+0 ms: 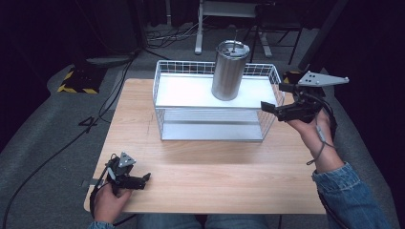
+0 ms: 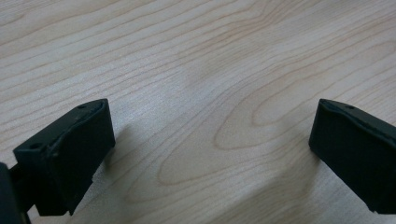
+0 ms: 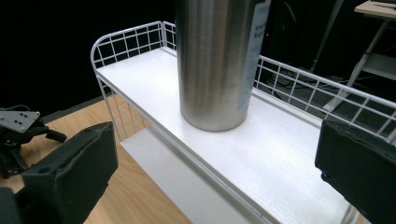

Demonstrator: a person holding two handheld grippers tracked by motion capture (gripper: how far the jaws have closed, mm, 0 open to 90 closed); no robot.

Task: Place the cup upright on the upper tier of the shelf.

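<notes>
Right tool [image 1: 282, 100] hung spread wide and empty at the right end of the white wire two-tier rack [image 1: 165, 71], near the tall brushed-steel cylindrical tumbler [image 1: 229, 71] standing upright on the top shelf. Risk: a high or off-centre approach could tip it; the rail could snag a jaw. Its lid appeared loose, though unclear. Left tool [image 1: 138, 180] rested, likewise spread, on the wooden bench [image 1: 215, 167].
</notes>
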